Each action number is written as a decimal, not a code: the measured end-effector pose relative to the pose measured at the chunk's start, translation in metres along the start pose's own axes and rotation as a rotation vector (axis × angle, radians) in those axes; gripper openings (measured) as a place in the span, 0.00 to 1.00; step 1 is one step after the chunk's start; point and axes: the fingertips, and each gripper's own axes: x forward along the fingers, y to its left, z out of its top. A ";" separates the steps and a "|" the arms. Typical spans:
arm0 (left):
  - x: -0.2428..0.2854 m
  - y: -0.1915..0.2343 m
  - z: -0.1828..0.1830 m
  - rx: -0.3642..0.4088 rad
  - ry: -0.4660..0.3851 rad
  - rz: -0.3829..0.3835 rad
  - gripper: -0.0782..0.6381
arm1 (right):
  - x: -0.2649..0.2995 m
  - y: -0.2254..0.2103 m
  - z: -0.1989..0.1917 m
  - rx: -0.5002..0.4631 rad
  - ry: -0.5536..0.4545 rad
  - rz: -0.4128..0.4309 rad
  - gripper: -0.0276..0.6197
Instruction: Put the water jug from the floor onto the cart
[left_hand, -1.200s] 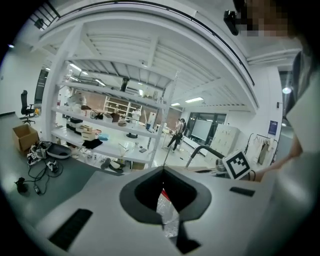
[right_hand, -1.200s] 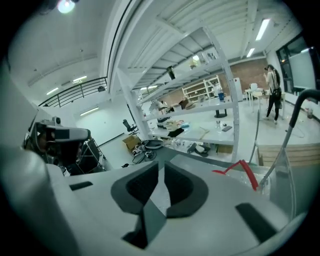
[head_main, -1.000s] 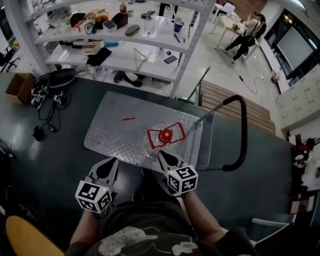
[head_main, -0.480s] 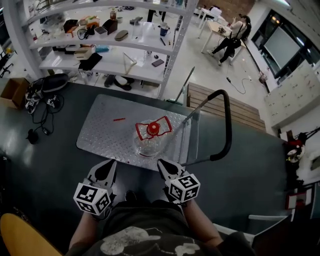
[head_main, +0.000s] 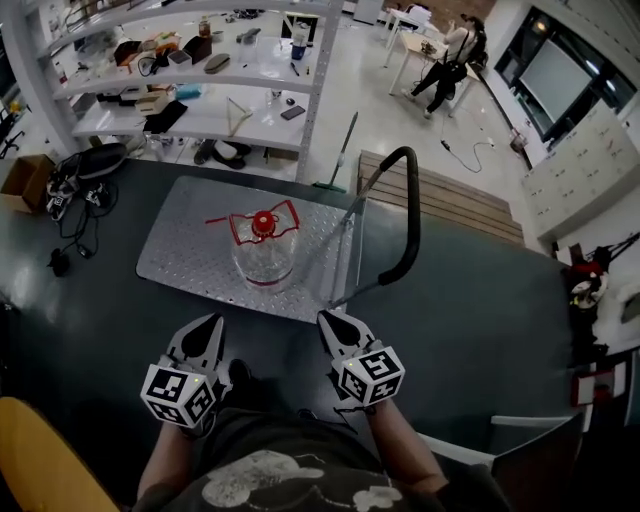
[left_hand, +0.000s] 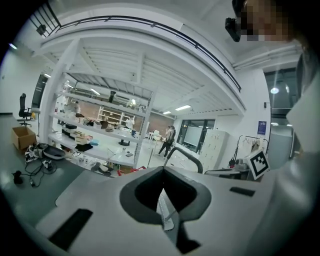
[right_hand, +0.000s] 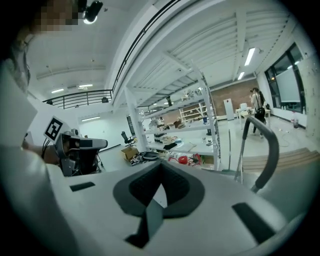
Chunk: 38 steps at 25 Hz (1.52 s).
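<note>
The clear red-capped plastic water jug (head_main: 264, 258) is sitting upright on the grey checker-plate cart (head_main: 180, 252), so left gripper (head_main: 211, 321) and right gripper (head_main: 329, 319), jaws closed on nothing, are best hovering clear.

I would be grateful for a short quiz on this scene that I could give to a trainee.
1. Multiple choice: the jug stands on A) the floor, B) the cart, C) a shelf.
2. True or false: the right gripper is holding the jug.
3. Fill in: the jug's cap is coloured ___.

Key
1. B
2. False: it is shut on nothing, well apart from the jug.
3. Red
</note>
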 end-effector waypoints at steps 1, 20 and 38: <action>-0.002 -0.015 -0.006 -0.003 -0.002 0.003 0.12 | -0.016 -0.004 -0.006 -0.002 0.000 -0.002 0.03; -0.085 -0.194 -0.053 0.005 -0.067 0.052 0.12 | -0.194 0.006 -0.038 -0.123 -0.072 0.073 0.03; -0.104 -0.188 -0.057 0.000 -0.051 0.073 0.12 | -0.216 -0.016 -0.074 -0.064 0.010 -0.029 0.03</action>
